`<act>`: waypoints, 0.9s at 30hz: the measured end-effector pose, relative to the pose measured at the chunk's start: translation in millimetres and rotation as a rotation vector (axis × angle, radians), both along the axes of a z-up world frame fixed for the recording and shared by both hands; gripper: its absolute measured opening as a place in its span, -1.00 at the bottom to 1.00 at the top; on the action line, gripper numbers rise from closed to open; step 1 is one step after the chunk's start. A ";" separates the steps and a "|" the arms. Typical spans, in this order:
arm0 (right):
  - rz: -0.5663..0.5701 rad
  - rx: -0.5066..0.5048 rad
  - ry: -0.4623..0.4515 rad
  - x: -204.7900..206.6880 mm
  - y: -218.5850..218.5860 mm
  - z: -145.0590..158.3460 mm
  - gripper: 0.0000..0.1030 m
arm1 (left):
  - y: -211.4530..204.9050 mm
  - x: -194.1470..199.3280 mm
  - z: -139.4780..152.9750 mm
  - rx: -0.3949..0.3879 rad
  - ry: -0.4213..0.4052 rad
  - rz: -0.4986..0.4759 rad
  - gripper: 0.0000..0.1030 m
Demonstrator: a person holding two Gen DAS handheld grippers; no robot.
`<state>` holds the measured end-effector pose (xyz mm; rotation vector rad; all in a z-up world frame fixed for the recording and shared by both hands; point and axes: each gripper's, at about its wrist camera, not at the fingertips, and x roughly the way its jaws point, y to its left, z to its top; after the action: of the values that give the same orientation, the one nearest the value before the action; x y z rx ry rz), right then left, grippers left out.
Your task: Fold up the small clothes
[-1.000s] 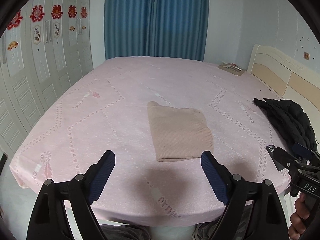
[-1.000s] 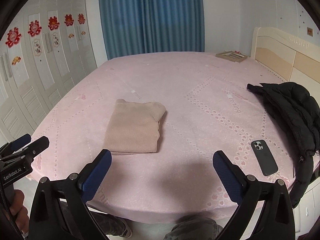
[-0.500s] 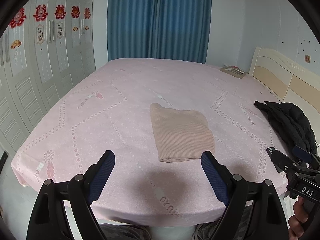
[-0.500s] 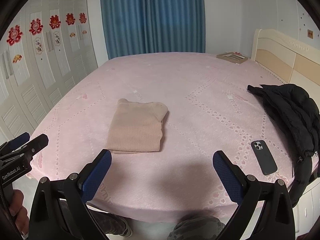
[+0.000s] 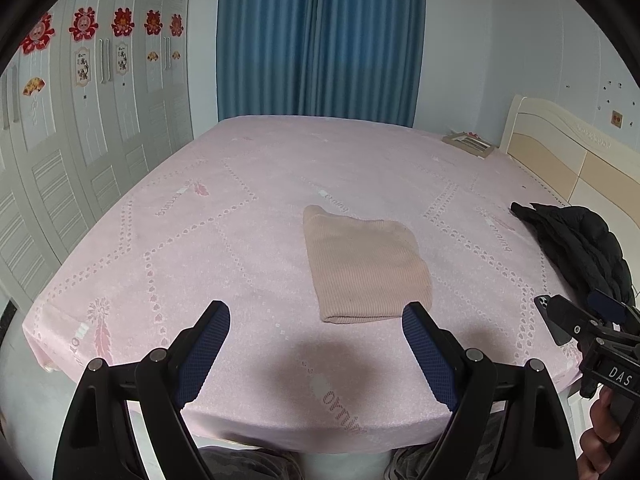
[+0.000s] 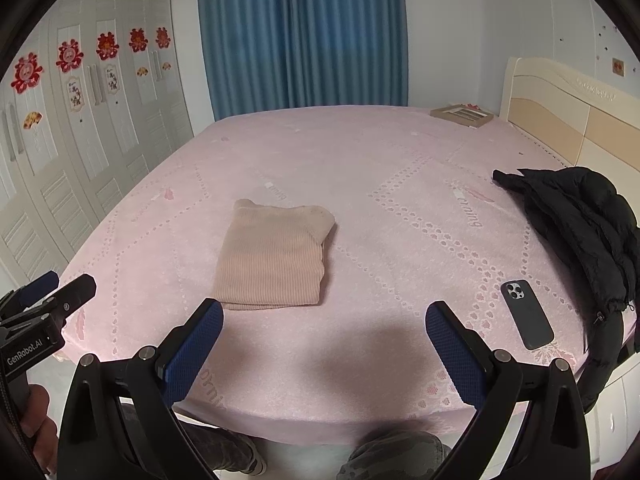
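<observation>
Though ribbed, beige garment [image 6: 274, 256] neatly folded

The black jacket [image 6: 580, 232] runs past the right edge; the framed item's [image 6: 462, 114] contents are too small to tell.

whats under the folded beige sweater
The folded beige sweater lies flat on the pink bedsheet, which shows all around it. Whatever might sit beneath or between its layers is covered and cannot be seen.

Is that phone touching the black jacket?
Apart. The right wrist view shows pink sheet between the phone and the black jacket.
</observation>
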<state>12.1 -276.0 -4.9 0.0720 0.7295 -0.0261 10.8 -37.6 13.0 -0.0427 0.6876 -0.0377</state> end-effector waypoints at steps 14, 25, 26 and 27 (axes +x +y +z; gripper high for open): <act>0.000 0.003 -0.007 -1.1 -1.0 4.4 0.94 | 1.8 -2.5 4.0 -0.001 -0.008 0.001 0.70; 0.000 0.006 -0.014 -1.8 -1.8 6.7 0.94 | 2.3 -4.4 7.7 -0.002 -0.014 0.000 0.70; -0.001 0.007 -0.014 -2.1 -1.8 6.8 0.94 | 2.3 -4.8 8.1 -0.002 -0.015 0.000 0.70; -0.001 0.007 -0.014 -2.1 -1.8 6.8 0.94 | 2.5 -4.9 8.4 -0.003 -0.015 -0.001 0.70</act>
<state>10.0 -277.8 1.9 0.0795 0.7156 -0.0234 5.8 -35.1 21.4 -0.0446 0.6722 -0.0400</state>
